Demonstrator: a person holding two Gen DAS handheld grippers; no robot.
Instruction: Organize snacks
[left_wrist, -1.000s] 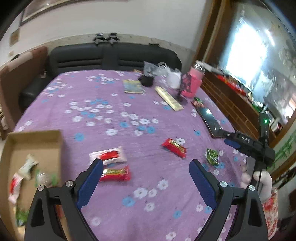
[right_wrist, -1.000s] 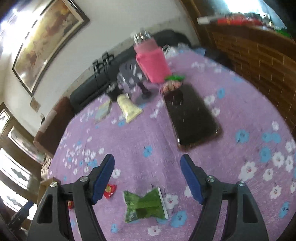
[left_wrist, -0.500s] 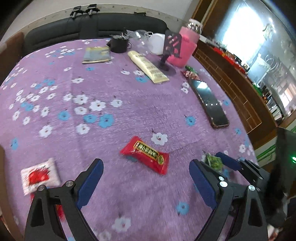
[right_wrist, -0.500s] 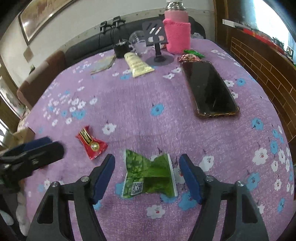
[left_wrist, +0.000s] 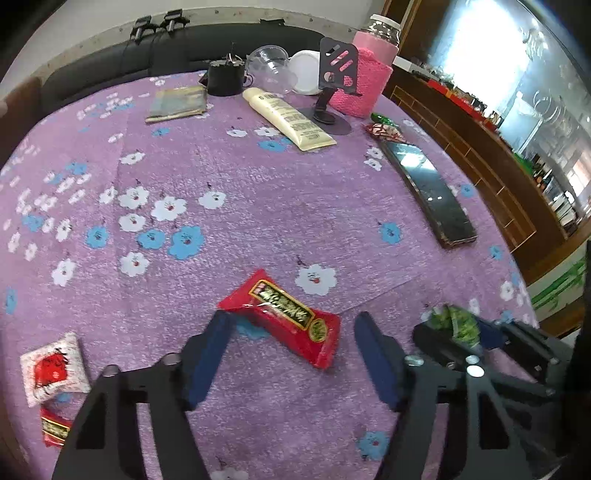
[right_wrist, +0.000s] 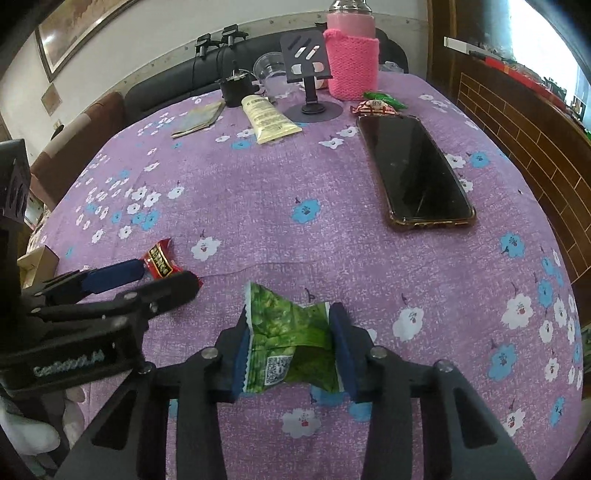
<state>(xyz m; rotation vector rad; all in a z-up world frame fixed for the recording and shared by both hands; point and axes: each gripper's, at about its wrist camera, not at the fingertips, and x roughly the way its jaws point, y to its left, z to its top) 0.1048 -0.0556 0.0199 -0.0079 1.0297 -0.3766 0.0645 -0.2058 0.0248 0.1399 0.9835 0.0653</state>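
Observation:
A red snack bar (left_wrist: 280, 317) lies on the purple flowered tablecloth (left_wrist: 258, 206). My left gripper (left_wrist: 291, 350) straddles it with its jaws closing; the left pad is at the wrapper's end, the right pad stands clear of it. A green snack packet (right_wrist: 291, 332) is bunched between the pads of my right gripper (right_wrist: 293, 343), whose jaws are still closing on it. The right wrist view also has the left gripper (right_wrist: 162, 275) around the red bar (right_wrist: 160, 260). In the left wrist view the right gripper (left_wrist: 458, 332) holds the green packet (left_wrist: 458, 323).
A white-and-red packet (left_wrist: 53, 369) and a small red packet (left_wrist: 55, 428) lie at the lower left. A phone (right_wrist: 413, 173), cream tube (right_wrist: 267, 118), phone stand (right_wrist: 310, 74), pink-sleeved bottle (right_wrist: 352, 62), booklet (right_wrist: 199, 120) and two sweets (right_wrist: 373, 105) sit farther back. A cardboard box corner (right_wrist: 37, 258) shows at the left.
My left gripper moved right and down from near the box to the red bar, and its jaws narrowed. My right gripper sank over the green packet and closed onto it.

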